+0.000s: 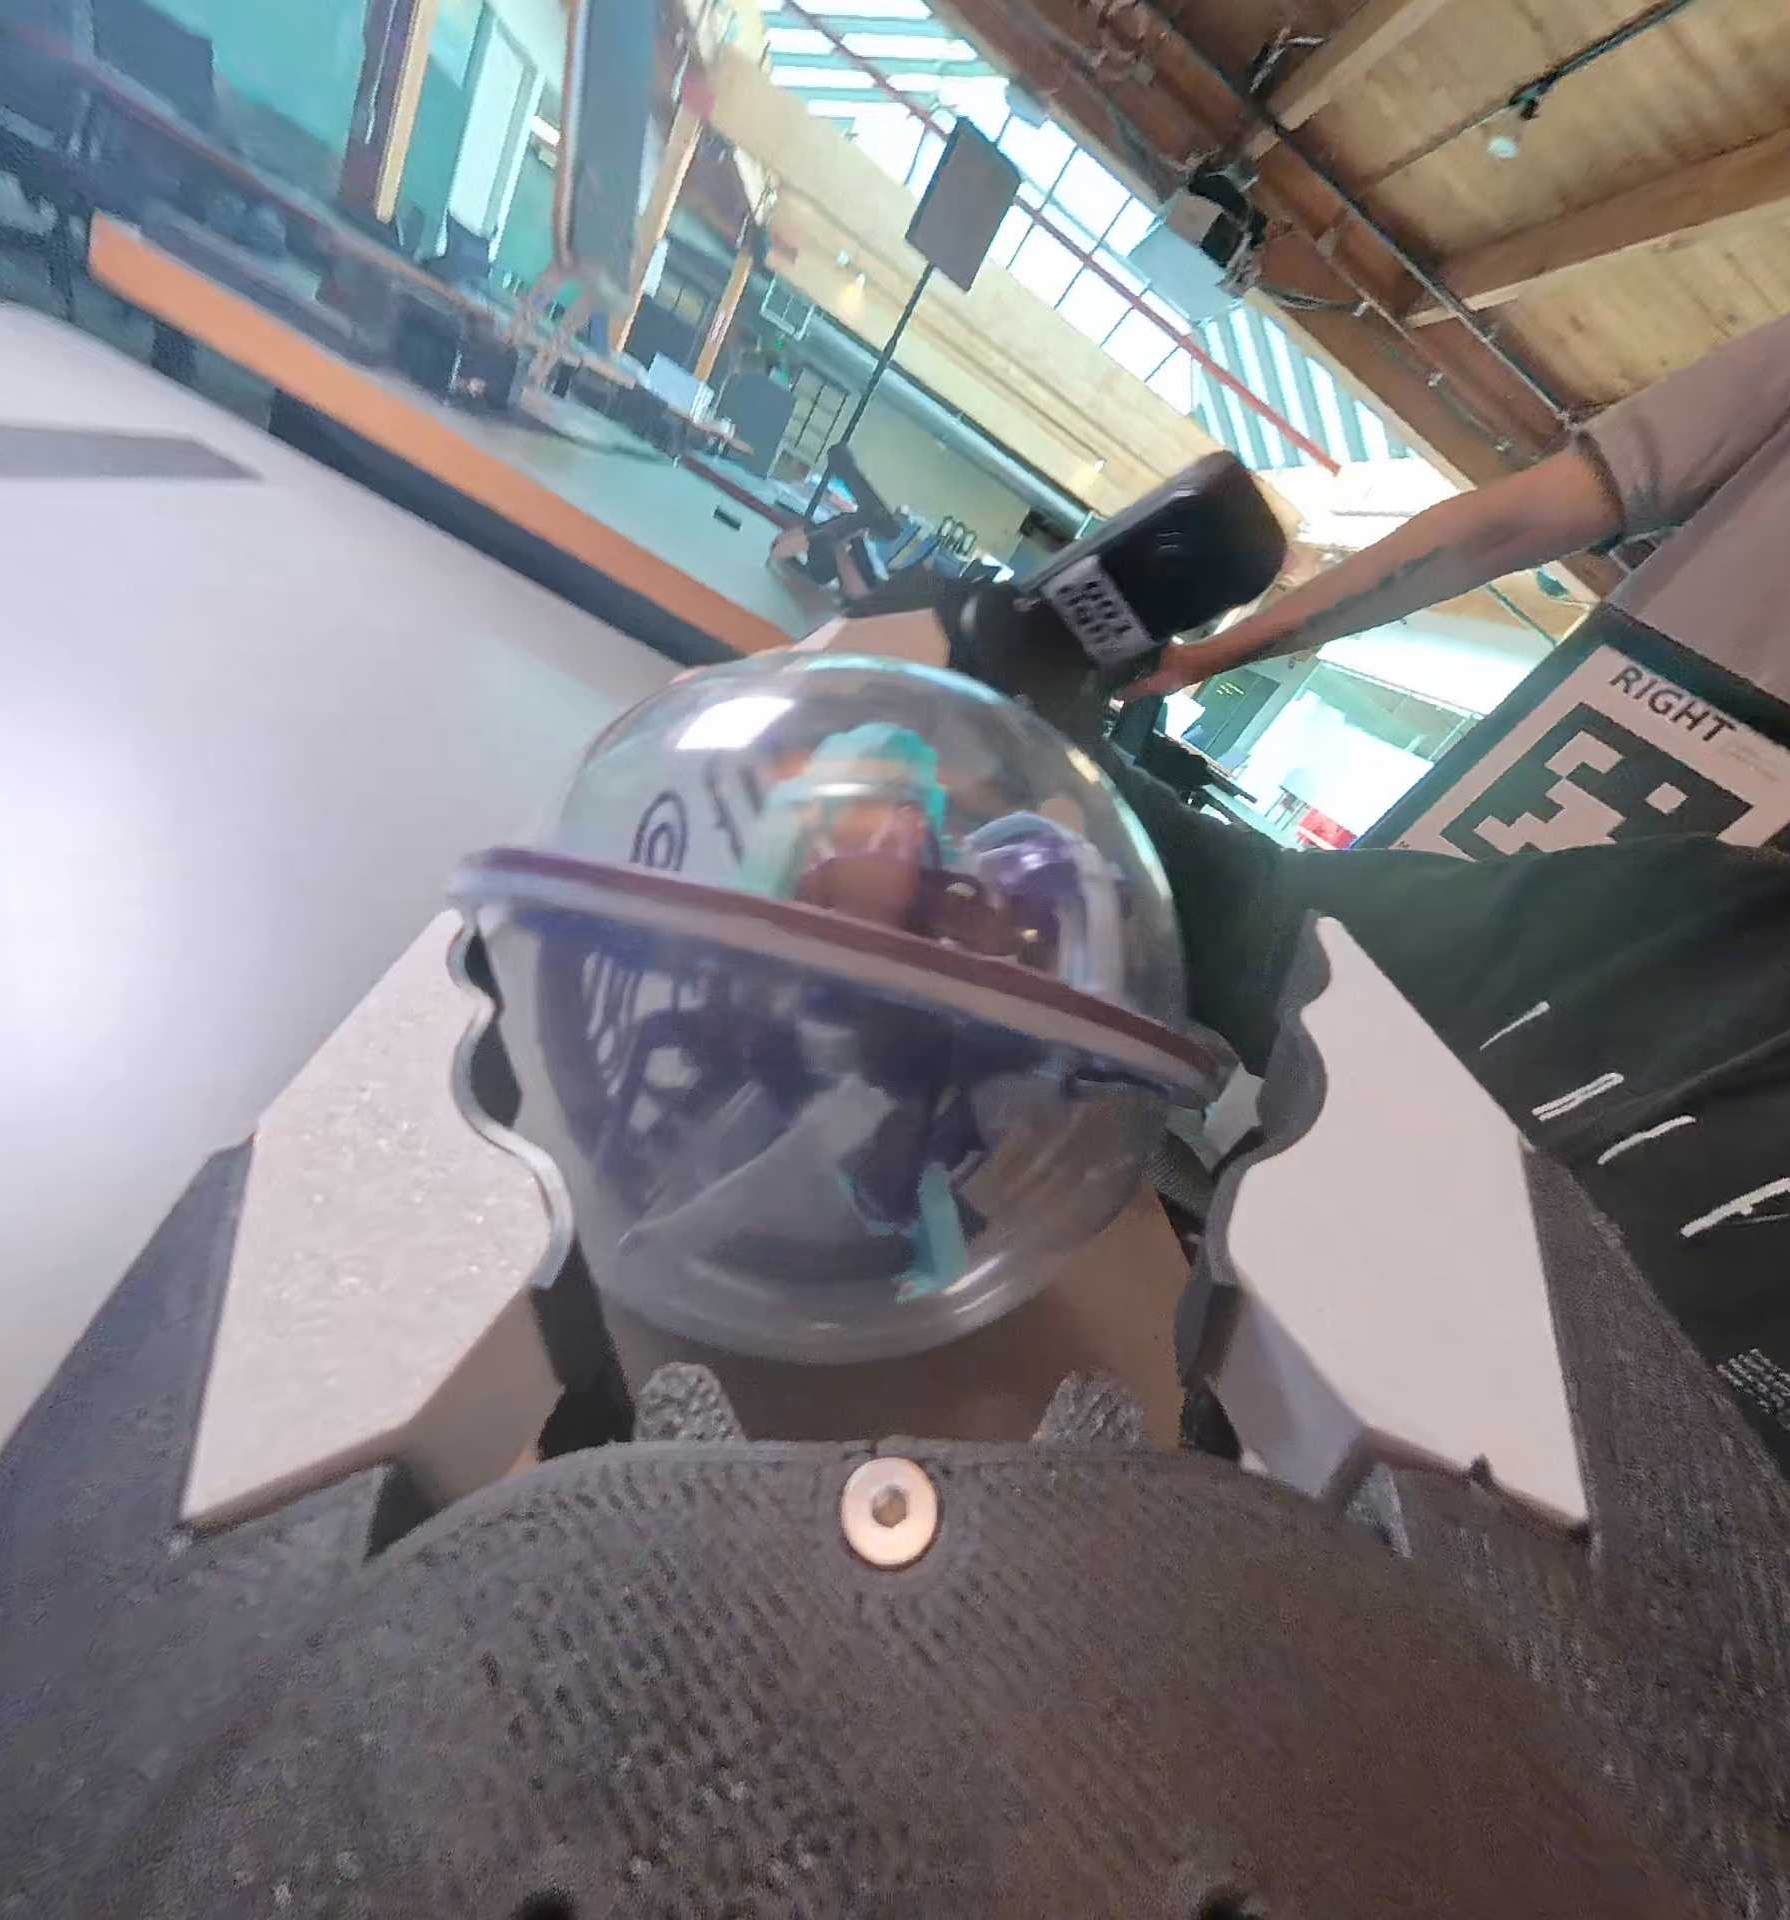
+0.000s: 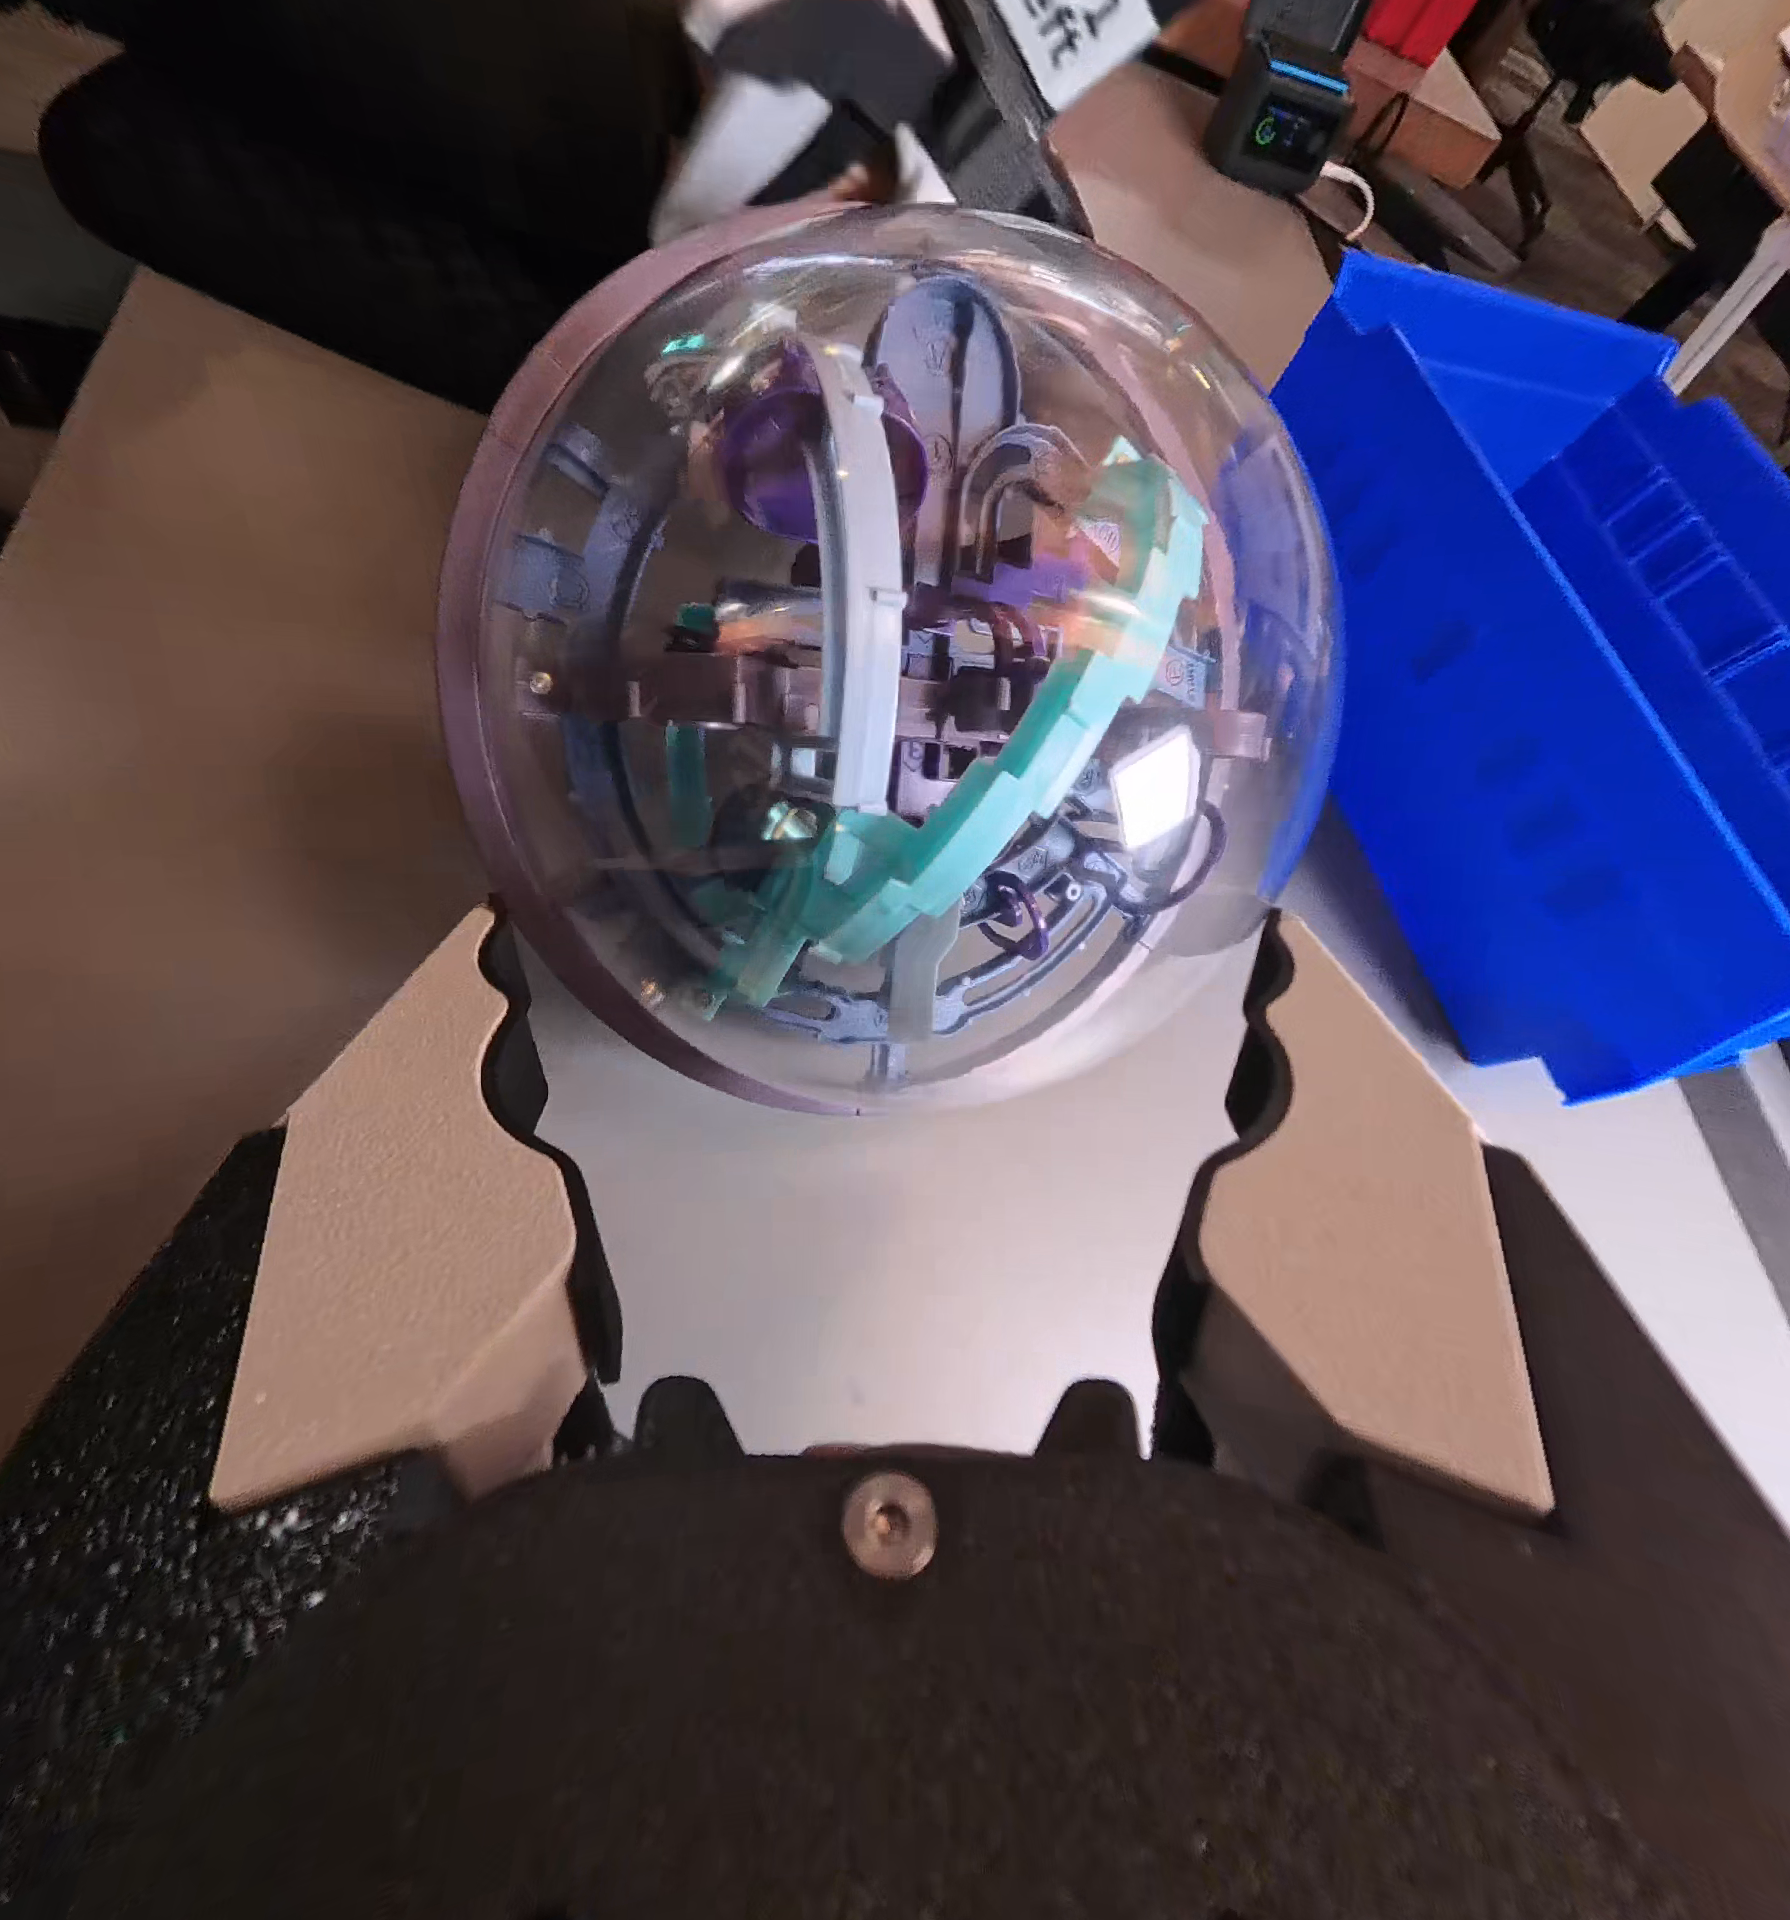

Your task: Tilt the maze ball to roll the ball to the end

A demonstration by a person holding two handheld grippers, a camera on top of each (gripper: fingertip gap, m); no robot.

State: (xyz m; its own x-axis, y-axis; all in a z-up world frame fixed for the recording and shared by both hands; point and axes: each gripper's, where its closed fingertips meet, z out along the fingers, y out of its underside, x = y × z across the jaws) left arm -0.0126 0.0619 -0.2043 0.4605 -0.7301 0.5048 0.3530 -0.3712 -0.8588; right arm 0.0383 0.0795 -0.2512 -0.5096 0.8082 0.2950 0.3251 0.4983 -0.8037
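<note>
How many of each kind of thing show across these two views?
Maze ball: 1
Grippers: 2, left gripper, right gripper
Blue bin stack: 1
Black device with lit screen: 1
Total: 5

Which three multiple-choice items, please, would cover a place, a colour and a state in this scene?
1. In the right wrist view, the blue bin stands where?
A. right of the maze ball
B. left of it
C. on top of it

2. The stepped track that curves across the ball's inside is
A. red
B. teal
C. yellow

3. The left gripper's fingers are
A. shut together
B. out of view
C. spread wide, the ball between them

Key:
1. A, the blue bin lies right of the maze ball.
2. B, the stepped track is teal.
3. C, the left gripper brackets the ball.
</note>
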